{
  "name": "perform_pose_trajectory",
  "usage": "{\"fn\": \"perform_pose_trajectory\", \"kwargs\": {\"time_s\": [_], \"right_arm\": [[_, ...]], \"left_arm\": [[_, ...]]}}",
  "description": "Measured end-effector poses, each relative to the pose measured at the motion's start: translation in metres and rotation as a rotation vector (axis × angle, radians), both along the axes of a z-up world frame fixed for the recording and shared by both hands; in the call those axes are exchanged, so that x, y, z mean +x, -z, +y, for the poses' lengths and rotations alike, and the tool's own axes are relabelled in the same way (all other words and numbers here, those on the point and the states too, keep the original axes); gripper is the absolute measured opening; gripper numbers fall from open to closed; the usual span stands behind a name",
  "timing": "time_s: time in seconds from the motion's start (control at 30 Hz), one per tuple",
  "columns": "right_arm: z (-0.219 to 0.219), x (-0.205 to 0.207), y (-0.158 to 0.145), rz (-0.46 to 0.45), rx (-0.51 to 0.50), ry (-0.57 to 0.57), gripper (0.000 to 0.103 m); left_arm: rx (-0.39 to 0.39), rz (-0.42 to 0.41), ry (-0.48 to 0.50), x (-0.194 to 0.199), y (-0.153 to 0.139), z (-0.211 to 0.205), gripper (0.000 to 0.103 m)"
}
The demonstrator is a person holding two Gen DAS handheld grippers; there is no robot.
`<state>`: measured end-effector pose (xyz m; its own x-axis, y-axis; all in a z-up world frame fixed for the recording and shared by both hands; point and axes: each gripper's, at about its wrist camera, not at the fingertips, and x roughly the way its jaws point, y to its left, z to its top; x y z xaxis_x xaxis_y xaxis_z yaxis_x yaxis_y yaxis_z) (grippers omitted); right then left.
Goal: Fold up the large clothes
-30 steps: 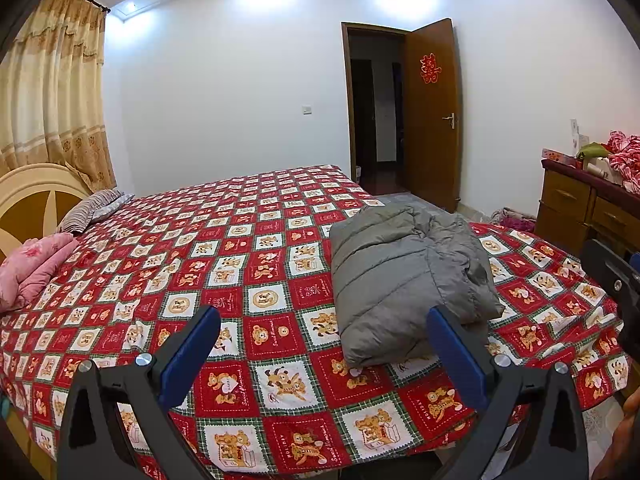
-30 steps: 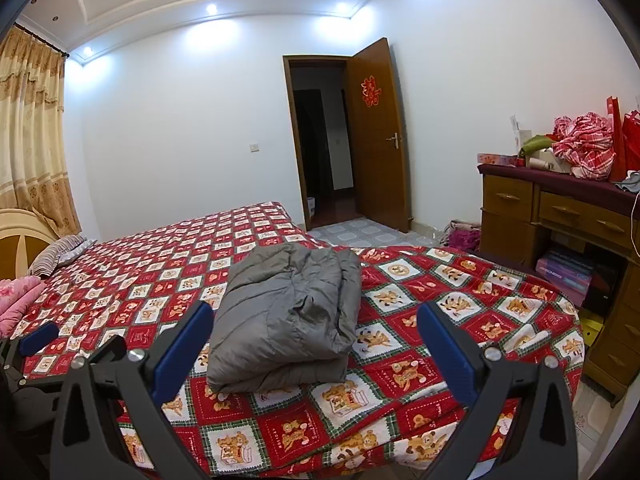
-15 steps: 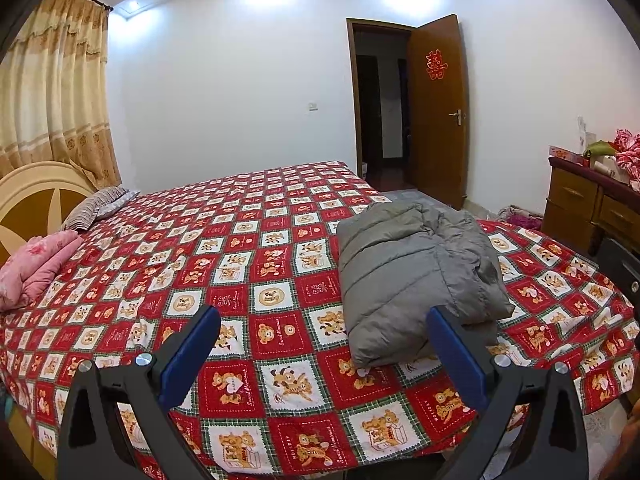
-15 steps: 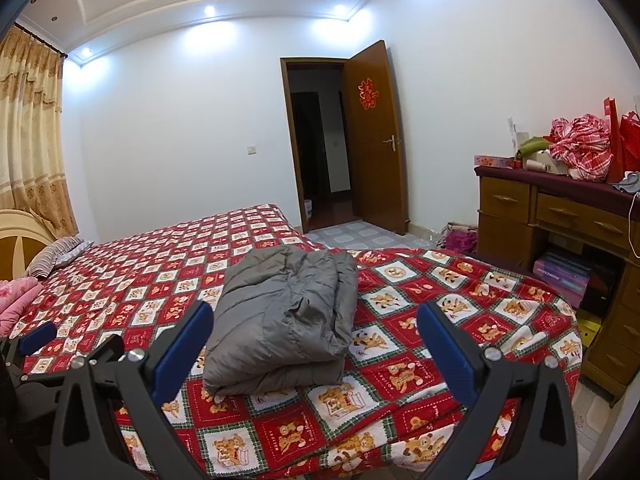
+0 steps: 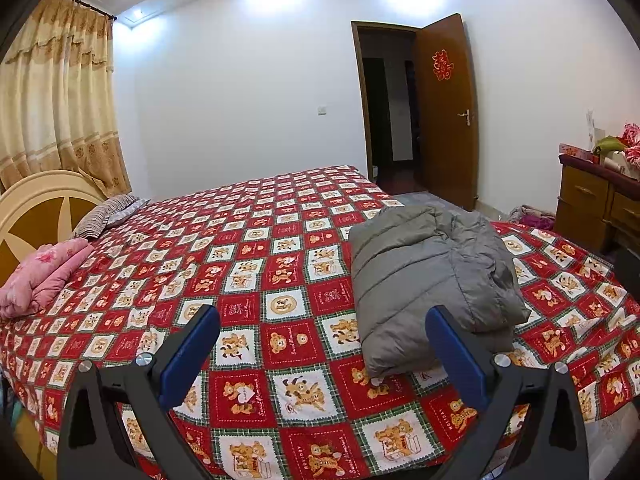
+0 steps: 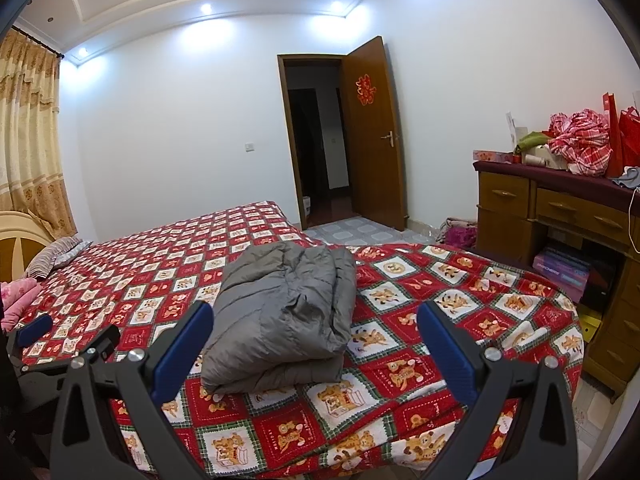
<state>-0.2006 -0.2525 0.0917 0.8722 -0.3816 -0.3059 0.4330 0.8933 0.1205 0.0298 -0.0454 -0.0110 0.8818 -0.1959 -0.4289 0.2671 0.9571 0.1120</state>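
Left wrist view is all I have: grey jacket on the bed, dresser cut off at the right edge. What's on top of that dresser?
Observer: The right wrist view shows the whole dresser. A red plaid cloth is heaped on top, beside red bags.
Operator: Anything under it?
Observer: Yes, purple boxes are stacked in the open space below the drawers.
Operator: Is the right gripper on the jacket?
Observer: No. The right gripper is open and holds nothing. The jacket lies folded on the bed ahead of it, and it appears untouched.
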Motion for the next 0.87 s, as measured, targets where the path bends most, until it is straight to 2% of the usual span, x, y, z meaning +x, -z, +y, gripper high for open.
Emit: {"fn": "perform_pose_trajectory", "kwargs": {"time_s": [0.33, 0.53, 0.6, 0.87], "right_arm": [[-0.003, 0.0, 0.005, 0.004, 0.006, 0.015, 0.103], [-0.004, 0.004, 0.009, 0.02, 0.014, 0.016, 0.103], [-0.004, 0.006, 0.012, 0.027, 0.018, 0.015, 0.103], [-0.01, 0.015, 0.022, 0.061, 0.034, 0.032, 0.103]], "left_arm": [[-0.01, -0.016, 0.008, 0.007, -0.001, -0.003, 0.102], [-0.062, 0.068, 0.072, 0.022, 0.003, -0.003, 0.102], [-0.078, 0.072, 0.087, 0.024, 0.004, -0.002, 0.102], [-0.031, 0.049, 0.034, 0.037, 0.008, 0.002, 0.102]]}}
